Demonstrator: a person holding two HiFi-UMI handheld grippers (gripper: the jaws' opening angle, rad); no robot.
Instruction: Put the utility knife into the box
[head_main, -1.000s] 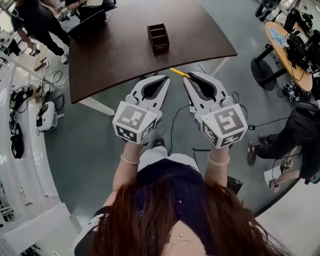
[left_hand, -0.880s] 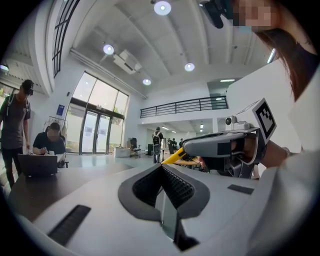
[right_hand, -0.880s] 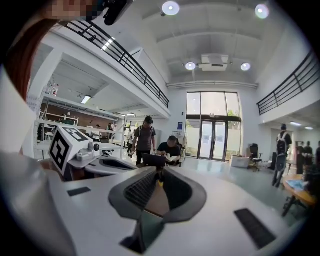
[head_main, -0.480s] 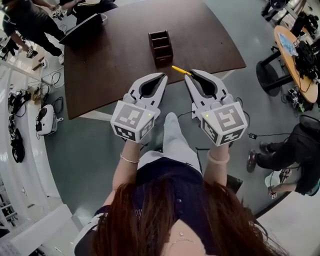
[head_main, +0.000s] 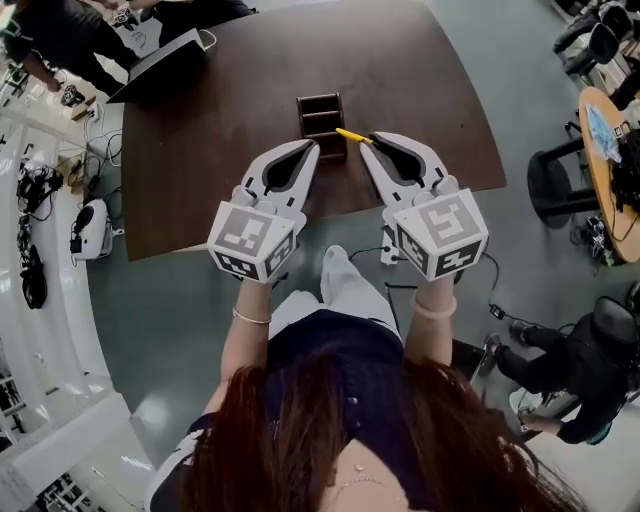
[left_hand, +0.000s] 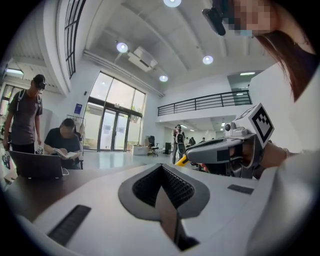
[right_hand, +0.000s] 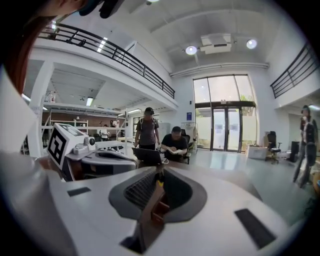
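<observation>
The yellow utility knife (head_main: 352, 135) is pinched in the right gripper (head_main: 374, 142), its tip just beside the dark compartmented box (head_main: 321, 112) near the table's (head_main: 220, 130) front edge. It should be tilted tip-down over one compartment before being released. The left gripper (head_main: 309, 150), pressed together on nothing, could steady the box

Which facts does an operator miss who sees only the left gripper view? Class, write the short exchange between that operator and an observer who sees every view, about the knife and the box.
Operator: I see the right gripper with something yellow. Where is the box?
Observer: The box stands on the table, just ahead of both grippers.
Operator: Is it open?
Observer: Yes, open-topped and split into compartments.
Operator: Where is the knife aimed?
Observer: The utility knife, clamped in the right gripper, points at the box's right side.
</observation>
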